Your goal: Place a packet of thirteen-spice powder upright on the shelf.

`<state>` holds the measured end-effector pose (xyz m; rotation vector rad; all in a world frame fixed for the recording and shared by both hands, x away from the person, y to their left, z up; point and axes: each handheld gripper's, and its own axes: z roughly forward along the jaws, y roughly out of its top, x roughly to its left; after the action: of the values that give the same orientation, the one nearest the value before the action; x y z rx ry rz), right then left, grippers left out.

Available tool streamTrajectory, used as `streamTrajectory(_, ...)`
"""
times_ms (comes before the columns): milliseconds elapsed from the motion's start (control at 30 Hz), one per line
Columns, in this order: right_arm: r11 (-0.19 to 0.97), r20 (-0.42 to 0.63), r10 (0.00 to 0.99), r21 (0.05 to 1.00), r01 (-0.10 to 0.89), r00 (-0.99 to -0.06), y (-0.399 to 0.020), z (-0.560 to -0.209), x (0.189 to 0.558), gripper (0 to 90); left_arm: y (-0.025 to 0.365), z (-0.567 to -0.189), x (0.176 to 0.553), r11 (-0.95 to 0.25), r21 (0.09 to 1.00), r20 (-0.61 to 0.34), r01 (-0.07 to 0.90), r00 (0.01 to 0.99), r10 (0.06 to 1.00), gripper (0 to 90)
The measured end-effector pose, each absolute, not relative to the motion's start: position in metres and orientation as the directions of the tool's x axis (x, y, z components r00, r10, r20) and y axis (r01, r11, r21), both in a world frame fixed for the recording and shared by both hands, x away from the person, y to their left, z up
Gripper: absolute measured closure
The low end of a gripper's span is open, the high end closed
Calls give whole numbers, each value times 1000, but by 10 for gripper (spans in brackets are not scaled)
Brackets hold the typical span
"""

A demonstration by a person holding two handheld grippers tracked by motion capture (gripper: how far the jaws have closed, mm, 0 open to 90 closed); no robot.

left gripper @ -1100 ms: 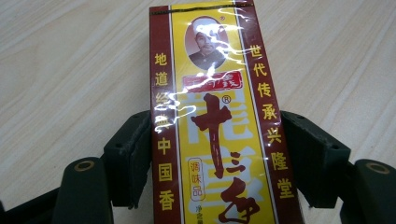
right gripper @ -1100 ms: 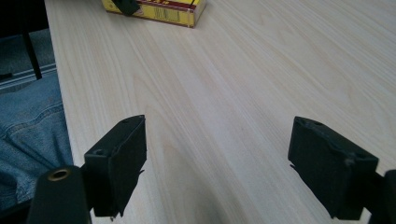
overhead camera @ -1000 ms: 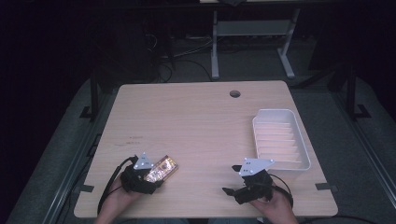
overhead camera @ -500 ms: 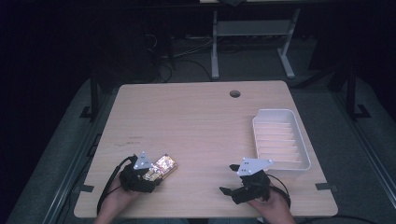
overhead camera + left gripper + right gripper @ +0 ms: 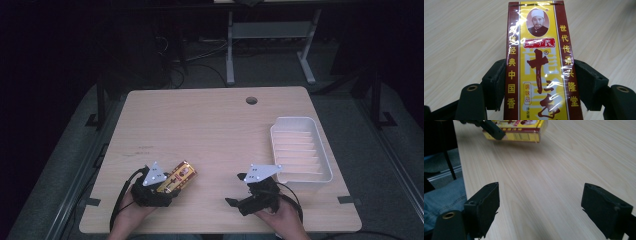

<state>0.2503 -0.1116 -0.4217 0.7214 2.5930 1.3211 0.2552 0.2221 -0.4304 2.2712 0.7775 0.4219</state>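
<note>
My left gripper (image 5: 159, 186) is clamped across the long sides of the yellow and maroon cardboard spice box (image 5: 540, 65), near the front-left edge of the light wooden table (image 5: 200, 125). My right gripper (image 5: 541, 215) hangs empty, jaws wide apart. Bare tabletop ahead; the white ribbed plastic tray (image 5: 300, 150) sits far right, probably the destination.

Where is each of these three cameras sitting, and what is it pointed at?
High view: above the person's side, looking forward and down on the wooden table, white tray, both hands and grippers.
Left gripper view: rides the left gripper, looking along its fingers closed on a yellow and red box.
Right gripper view: rides the right gripper, facing across the table; its fingers stand apart, a jeans leg at the left.
Shared: the box and the left gripper's finger appear in all three.
</note>
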Motion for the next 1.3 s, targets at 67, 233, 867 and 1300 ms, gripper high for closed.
streamTrajectory(67,494,96,476,793,356,-874,-110,-421,252,144,220,-430,255,-583,703,79,408,770,634,322)
streamTrajectory(233,461,146,485,795,394,-862,-106,-417,260,144,209,-428,250,-585,719,92,374,784,614,322)
streamTrajectory(867,425,280,448,770,477,-849,-81,-419,277,182,175,-427,233,-603,744,106,288,841,531,322)
streamTrajectory(1300,337,433,451,726,599,-780,-87,-424,282,267,161,-425,220,-602,767,138,220,860,491,322)
